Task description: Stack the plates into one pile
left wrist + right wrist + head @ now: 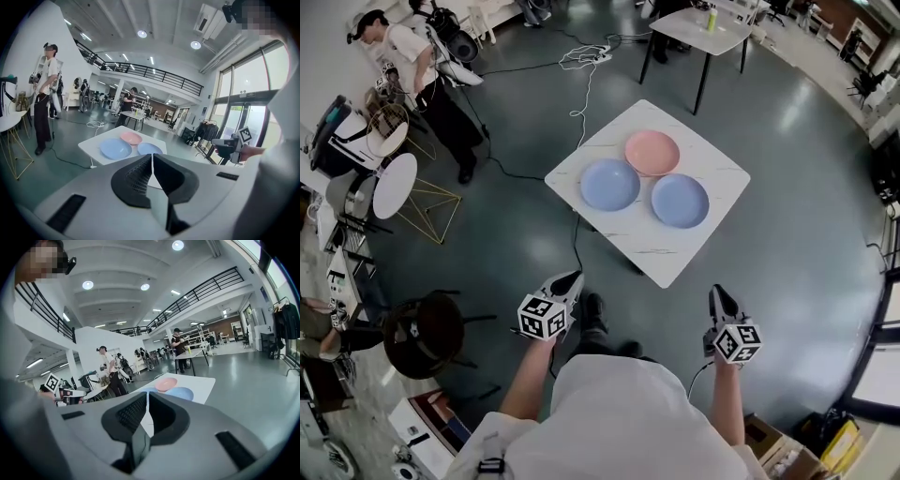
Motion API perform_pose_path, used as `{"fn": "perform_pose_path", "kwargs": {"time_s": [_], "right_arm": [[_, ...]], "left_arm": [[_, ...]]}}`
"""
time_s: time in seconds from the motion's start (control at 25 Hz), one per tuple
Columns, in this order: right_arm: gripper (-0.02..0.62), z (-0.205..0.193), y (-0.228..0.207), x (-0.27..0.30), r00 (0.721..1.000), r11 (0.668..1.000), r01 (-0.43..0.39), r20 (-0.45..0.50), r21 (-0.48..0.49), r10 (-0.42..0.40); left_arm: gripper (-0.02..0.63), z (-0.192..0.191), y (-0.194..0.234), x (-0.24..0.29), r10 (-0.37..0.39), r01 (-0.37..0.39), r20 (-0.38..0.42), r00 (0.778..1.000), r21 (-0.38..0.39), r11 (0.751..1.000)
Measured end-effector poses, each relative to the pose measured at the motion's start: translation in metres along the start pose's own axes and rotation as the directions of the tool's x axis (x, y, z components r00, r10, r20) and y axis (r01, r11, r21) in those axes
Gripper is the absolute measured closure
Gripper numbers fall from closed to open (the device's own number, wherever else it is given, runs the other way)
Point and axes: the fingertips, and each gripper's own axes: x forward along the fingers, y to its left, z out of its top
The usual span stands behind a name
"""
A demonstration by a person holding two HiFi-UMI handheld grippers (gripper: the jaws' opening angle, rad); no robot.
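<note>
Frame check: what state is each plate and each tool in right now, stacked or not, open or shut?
Pink round plate: flat on the white square table, empty, unstacked.
Left light-blue round plate: flat, empty, unstacked.
Right light-blue round plate: flat, empty, unstacked.
Left tool: shut, empty, short of the table.
Right tool: shut, empty, short of the table.

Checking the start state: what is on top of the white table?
Three plates lie singly on the white table: a pink plate, a left blue plate and a right blue plate. None is stacked; the tabletop beneath each is covered.
</note>
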Motion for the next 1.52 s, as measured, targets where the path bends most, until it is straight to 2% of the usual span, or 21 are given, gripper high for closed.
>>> {"fn": "perform_pose_path", "kwargs": {"time_s": [0.28, 0.84, 1.16, 1.52], "right_arm": [[0.563, 0.010, 0.002, 0.050, 0.999, 0.998, 0.044, -0.014, 0.035, -0.044], [0.563, 0.034, 0.030, 0.125, 0.991, 0.990, 0.133, -0.003, 0.054, -0.133], [0.563, 0.035, 0.040, 0.143, 0.981, 0.978, 0.195, -0.006, 0.068, -0.195], [0.563, 0.041, 0.047, 0.165, 0.979, 0.978, 0.203, -0.033, 0.044, -0.202]], "left_arm": [[0.582, 0.023, 0.047, 0.038, -0.043, 0.043, -0.057, 0.997, 0.009, 0.999], [0.583, 0.080, 0.126, 0.079, -0.144, 0.147, -0.076, 0.987, 0.042, 0.988], [0.581, 0.097, 0.155, 0.093, -0.196, 0.200, -0.079, 0.977, 0.048, 0.979], [0.581, 0.102, 0.172, 0.099, -0.210, 0.212, -0.082, 0.974, 0.016, 0.977]]}}
